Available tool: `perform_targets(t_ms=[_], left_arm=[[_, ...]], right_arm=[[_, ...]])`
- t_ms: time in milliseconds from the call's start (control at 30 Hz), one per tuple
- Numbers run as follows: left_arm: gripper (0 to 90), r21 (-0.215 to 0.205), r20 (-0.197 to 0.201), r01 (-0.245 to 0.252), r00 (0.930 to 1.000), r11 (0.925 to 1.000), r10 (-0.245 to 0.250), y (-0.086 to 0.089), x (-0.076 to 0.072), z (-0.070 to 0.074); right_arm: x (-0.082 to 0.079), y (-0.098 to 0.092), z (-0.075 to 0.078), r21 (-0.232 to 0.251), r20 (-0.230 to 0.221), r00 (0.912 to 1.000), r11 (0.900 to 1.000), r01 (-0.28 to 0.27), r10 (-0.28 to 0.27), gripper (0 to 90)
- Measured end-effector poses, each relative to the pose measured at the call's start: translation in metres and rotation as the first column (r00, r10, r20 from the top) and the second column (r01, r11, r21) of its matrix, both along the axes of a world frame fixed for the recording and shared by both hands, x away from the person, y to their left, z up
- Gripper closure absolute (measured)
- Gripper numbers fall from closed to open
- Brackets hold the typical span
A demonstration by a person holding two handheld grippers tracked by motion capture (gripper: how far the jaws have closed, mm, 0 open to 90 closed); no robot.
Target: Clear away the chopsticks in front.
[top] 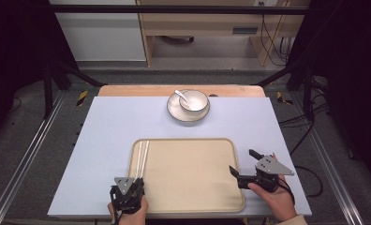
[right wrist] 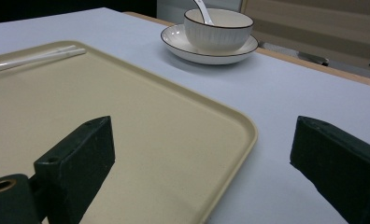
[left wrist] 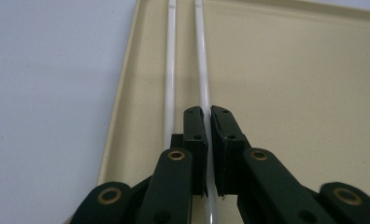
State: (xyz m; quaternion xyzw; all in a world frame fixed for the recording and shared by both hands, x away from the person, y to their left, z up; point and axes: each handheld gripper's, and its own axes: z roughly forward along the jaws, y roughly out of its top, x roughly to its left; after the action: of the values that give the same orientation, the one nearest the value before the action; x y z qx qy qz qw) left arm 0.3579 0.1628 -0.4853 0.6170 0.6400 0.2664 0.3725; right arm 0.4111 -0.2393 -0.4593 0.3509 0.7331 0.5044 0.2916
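Two white chopsticks (top: 143, 152) lie side by side along the left edge of a beige tray (top: 193, 173). At the tray's near left corner my left gripper (top: 137, 182) is shut on the near end of the right-hand chopstick (left wrist: 202, 60). The other chopstick (left wrist: 170, 70) lies free just left of the jaws. In the left gripper view the gripper (left wrist: 207, 112) pinches the stick between both pads. By the tray's right rim (right wrist: 239, 135) my right gripper (top: 243, 161) stands open and holds nothing. In its own view the right gripper (right wrist: 202, 128) straddles that rim.
A white bowl (top: 195, 99) with a spoon (top: 181, 95) sits on a plate (top: 183, 114) at the far middle of the pale blue table (top: 118, 122). The right gripper view shows the bowl (right wrist: 218, 30) beyond the tray. A wooden board edges the table's far side.
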Motion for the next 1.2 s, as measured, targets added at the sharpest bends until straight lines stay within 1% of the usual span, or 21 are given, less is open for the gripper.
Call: perform_targets(t_ms=[67, 133, 267, 367, 433, 533, 567, 633, 700, 733, 767, 800, 833, 900, 933, 967, 1000, 1067, 1100, 1167, 1200], left_arm=[[78.8, 0.0, 0.006, -0.004, 1.0, 1.0, 0.004, 0.0, 0.0, 0.0], [78.3, 0.006, 0.013, 0.002, 0.9999, 1.0, -0.002, -0.001, 0.0, 0.001], [72.8, 0.025, 0.048, 0.017, 0.9987, 0.9995, -0.018, -0.001, 0.002, 0.009], [69.0, 0.047, 0.082, 0.059, 0.9947, 0.9972, -0.062, -0.004, 0.007, 0.018], [66.9, 0.06, 0.107, 0.087, 0.9899, 0.9944, -0.094, -0.007, 0.013, 0.024], [63.6, 0.078, 0.105, 0.137, 0.9838, 0.9874, -0.145, -0.011, 0.025, 0.03], [62.2, 0.081, 0.107, 0.157, 0.9805, 0.9843, -0.165, -0.011, 0.03, 0.032], [57.3, 0.109, 0.077, 0.208, 0.9732, 0.9721, -0.217, -0.011, 0.044, 0.035], [55.9, 0.106, 0.07, 0.235, 0.9674, 0.9661, -0.243, -0.008, 0.058, 0.038], [55.0, 0.127, 0.064, 0.244, 0.9653, 0.9615, -0.253, -0.006, 0.066, 0.039], [51.9, 0.135, 0.056, 0.264, 0.9603, 0.955, -0.273, -0.003, 0.074, 0.041], [47.5, 0.133, 0.057, 0.291, 0.9519, 0.9473, -0.301, 0.0, 0.081, 0.043], [43.5, 0.141, 0.054, 0.319, 0.9426, 0.9371, -0.329, 0.003, 0.088, 0.044], [34.7, 0.141, 0.038, 0.348, 0.9336, 0.9268, -0.356, 0.012, 0.1, 0.048], [30.9, 0.144, 0.043, 0.359, 0.9285, 0.922, -0.369, 0.017, 0.104, 0.049], [29.7, 0.145, 0.05, 0.37, 0.9234, 0.9176, -0.38, 0.022, 0.107, 0.05], [28.1, 0.154, 0.051, 0.385, 0.9168, 0.9102, -0.396, 0.028, 0.109, 0.051], [22.0, 0.163, 0.069, 0.405, 0.9051, 0.8999, -0.42, 0.039, 0.112, 0.052], [20.6, 0.167, 0.076, 0.41, 0.9012, 0.8965, -0.427, 0.045, 0.112, 0.051], [16.1, 0.179, 0.087, 0.426, 0.8909, 0.8867, -0.446, 0.055, 0.112, 0.05], [15.2, 0.174, 0.099, 0.432, 0.8864, 0.8849, -0.452, 0.059, 0.111, 0.05]], right_arm=[[0.0, 0.0, 0.0, 0.0, -0.001, 1.0, 1.0, 0.0, 0.0, 6.7], [0.0, 0.0, 0.0, 0.0, 0.001, 1.0, 1.0, 0.0, 0.0, 6.7], [0.0, 0.0, 0.0, 0.0, 0.001, 1.0, 1.0, 0.002, -0.002, 6.7], [0.0, 0.0, 0.001, -0.004, 0.005, 1.0, 1.0, 0.0, 0.0, 6.7], [0.0, 0.0, 0.0, -0.007, 0.004, 1.0, 1.0, 0.001, -0.001, 6.7], [0.001, 0.0, 0.0, -0.013, 0.002, 1.0, 1.0, 0.004, -0.004, 6.7], [0.001, -0.001, 0.0, -0.014, 0.003, 1.0, 1.0, 0.005, -0.005, 6.6], [0.0, -0.002, 0.001, -0.011, 0.005, 0.9999, 1.0, 0.01, -0.01, 6.6], [0.001, -0.003, 0.001, -0.007, 0.002, 0.9999, 1.0, 0.016, -0.016, 6.2], [0.002, -0.004, 0.001, -0.009, 0.004, 0.9998, 1.0, 0.018, -0.018, 6.0], [0.002, -0.004, 0.001, -0.007, 0.004, 0.9998, 1.0, 0.02, -0.02, 5.8], [0.002, -0.005, 0.002, -0.004, 0.006, 0.9997, 1.0, 0.024, -0.024, 5.6], [0.002, -0.006, 0.002, -0.007, 0.011, 0.9996, 1.0, 0.025, -0.025, 5.3], [0.002, -0.008, 0.003, -0.004, 0.011, 0.9993, 0.999, 0.036, -0.036, 4.7], [0.002, -0.009, 0.003, 0.0, 0.007, 0.9991, 0.999, 0.041, -0.041, 4.4], [0.003, -0.01, 0.003, 0.004, 0.008, 0.9988, 0.999, 0.048, -0.048, 4.3], [0.003, -0.011, 0.003, 0.011, 0.005, 0.9985, 0.998, 0.055, -0.055, 4.1], [0.003, -0.014, 0.004, 0.018, 0.007, 0.9979, 0.998, 0.064, -0.064, 3.8], [0.003, -0.015, 0.004, 0.02, 0.011, 0.9974, 0.997, 0.071, -0.071, 3.8], [0.004, -0.016, 0.004, 0.024, 0.01, 0.9967, 0.996, 0.08, -0.081, 3.8], [0.004, -0.017, 0.004, 0.025, 0.006, 0.9963, 0.996, 0.086, -0.086, 3.8]])
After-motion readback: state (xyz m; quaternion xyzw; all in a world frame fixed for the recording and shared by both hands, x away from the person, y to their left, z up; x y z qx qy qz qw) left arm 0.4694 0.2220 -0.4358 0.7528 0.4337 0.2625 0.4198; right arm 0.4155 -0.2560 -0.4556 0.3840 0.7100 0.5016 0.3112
